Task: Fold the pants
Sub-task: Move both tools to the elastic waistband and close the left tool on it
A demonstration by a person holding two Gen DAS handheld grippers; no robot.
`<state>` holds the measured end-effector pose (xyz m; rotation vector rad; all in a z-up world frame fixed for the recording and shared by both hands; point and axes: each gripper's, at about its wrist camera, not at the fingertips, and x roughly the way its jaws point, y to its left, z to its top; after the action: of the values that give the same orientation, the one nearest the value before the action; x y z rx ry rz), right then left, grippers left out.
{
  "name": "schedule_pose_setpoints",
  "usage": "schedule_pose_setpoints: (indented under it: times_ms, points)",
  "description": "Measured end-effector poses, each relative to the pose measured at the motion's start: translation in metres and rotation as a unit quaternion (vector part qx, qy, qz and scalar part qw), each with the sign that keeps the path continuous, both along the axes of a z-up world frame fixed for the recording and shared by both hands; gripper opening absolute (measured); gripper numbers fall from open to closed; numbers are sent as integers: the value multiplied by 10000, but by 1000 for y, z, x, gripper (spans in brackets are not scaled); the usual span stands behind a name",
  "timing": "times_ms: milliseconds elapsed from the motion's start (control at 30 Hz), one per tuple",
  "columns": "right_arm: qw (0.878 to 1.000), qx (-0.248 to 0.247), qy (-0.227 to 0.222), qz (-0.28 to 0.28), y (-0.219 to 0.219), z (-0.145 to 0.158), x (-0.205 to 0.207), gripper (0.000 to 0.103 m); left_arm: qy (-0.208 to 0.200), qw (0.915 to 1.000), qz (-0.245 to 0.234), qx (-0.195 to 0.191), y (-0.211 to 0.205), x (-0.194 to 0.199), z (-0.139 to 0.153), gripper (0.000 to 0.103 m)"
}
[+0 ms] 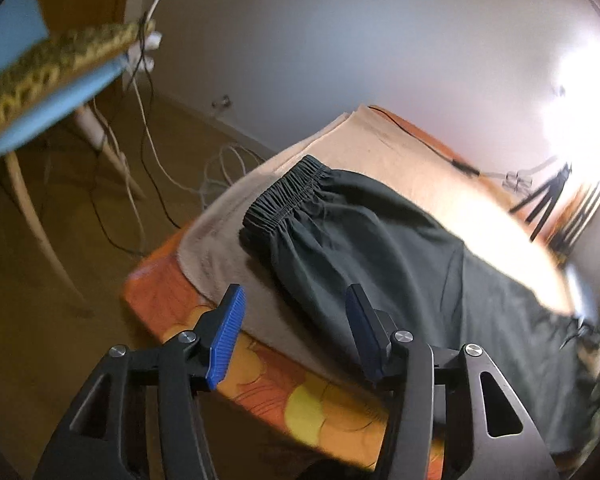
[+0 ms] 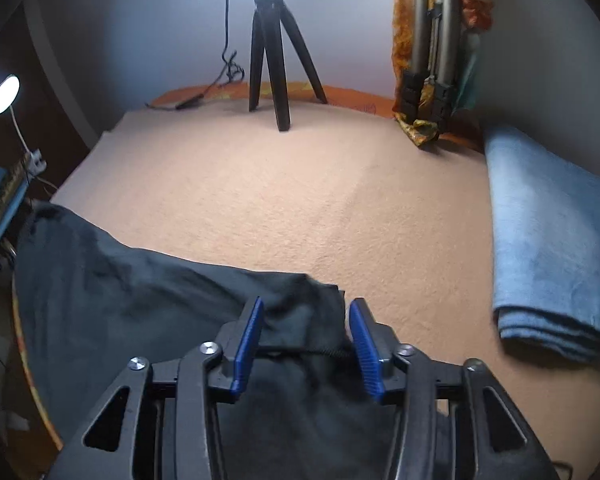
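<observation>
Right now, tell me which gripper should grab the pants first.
Right, probably. The right gripper has open jaws straddling the dark pants at their hem corner; the left gripper hangs open short of the cloth.

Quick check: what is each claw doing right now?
Left claw: open, holding nothing, above the pants.
Right claw: open, straddling the pants' edge, not clamped.

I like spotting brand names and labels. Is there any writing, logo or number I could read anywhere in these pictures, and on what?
None can be read.
The dark pants show no tag or print.
The folded blue towel is plain.
The orange patterned cloth bears only coloured shapes; thin dark marks on its far edge, in the right wrist view, are too blurred to read.
The fingers show no marking.
</observation>
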<state>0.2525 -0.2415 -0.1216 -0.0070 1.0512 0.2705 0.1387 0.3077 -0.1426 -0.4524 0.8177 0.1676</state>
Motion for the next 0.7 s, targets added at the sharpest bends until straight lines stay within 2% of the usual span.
schedule_pose_setpoints:
  times_ms: [133, 267, 400, 700]
  points:
    - [9995, 176, -218, 111, 14, 20, -22, 58, -31, 9984, 149, -552, 11, 13, -11, 52]
    - [9977, 500, -305, 334, 31, 40, -50, 60, -25, 9958, 283, -871, 17, 24, -22, 53]
    - [9953, 724, -314, 560, 54, 54, -63, 61, -42, 9937, 437, -1032, 23, 31, -29, 53]
    - [9876, 1054, -145, 1156, 137, 72, -45, 61, -200, 9924, 493, -1113, 37, 37, -35, 53]
